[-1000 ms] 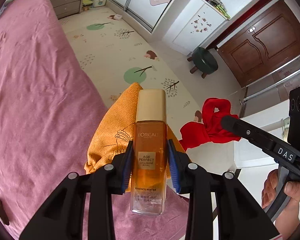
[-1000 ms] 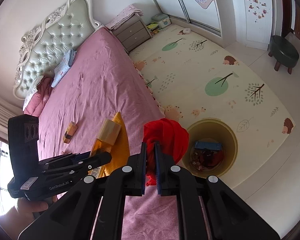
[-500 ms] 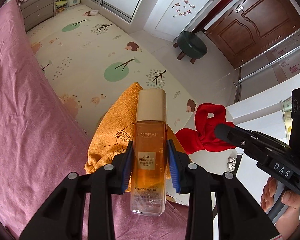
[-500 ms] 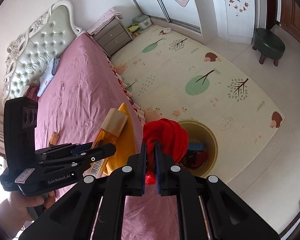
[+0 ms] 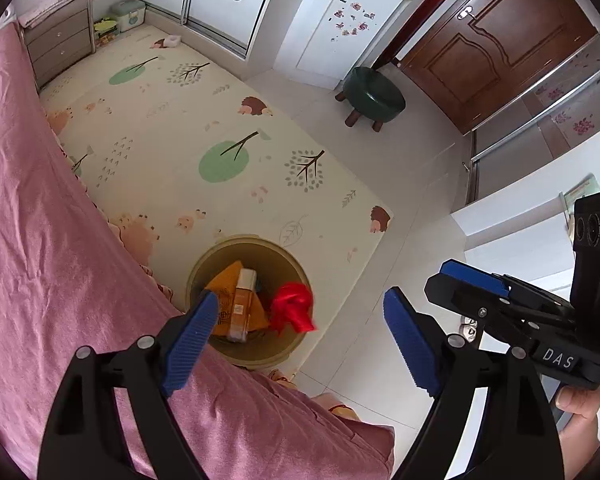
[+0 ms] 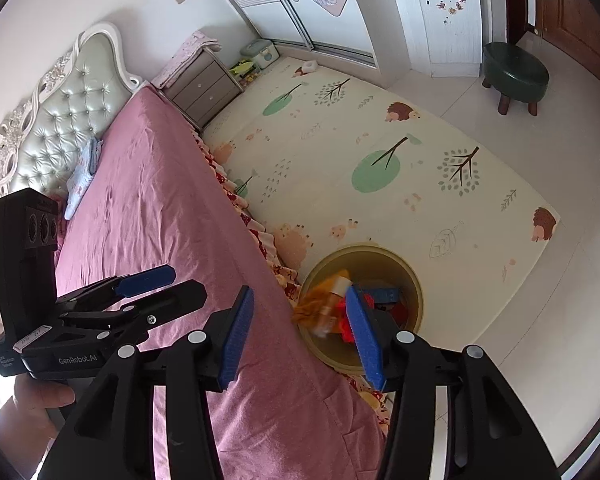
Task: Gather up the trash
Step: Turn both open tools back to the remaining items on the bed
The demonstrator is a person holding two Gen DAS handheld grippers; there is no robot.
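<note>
So both grippers are hanging over the edge of the bed (image 5: 40, 264) right above the yellow bin (image 5: 204, 264) on the play mat (image 5: 172, 128), and neither one has anything between its pads. The left gripper (image 5: 298, 326) has its jaws spreading wide, nothing between them, and the right gripper (image 6: 300, 328) is opening too, just not as far, also with nothing in it. From the left wrist view you get a clean look down into the bin: the amber bottle (image 5: 242, 304) with the pale cap is lying on the orange cloth (image 5: 224, 284), and the crumpled red cloth (image 5: 294, 308) sits just beside them toward the right rim, draping a bit over the edge. The right wrist view is way worse for that, since its own right finger covers part of the bin and the bottle and orange cloth there are blurred. What it does show that the other doesn't is some blue and red packaging (image 6: 384, 294) deeper in the bin, plus the tufted headboard (image 6: 64, 120) and a small pillow (image 6: 84, 172) up the bed. The left view is the one that gives you the brown door (image 5: 500, 44); the green stool (image 5: 376, 96) shows in both. Each view also catches the other gripper off to the side, with a hand (image 5: 580, 404) wrapped around its handle.
</note>
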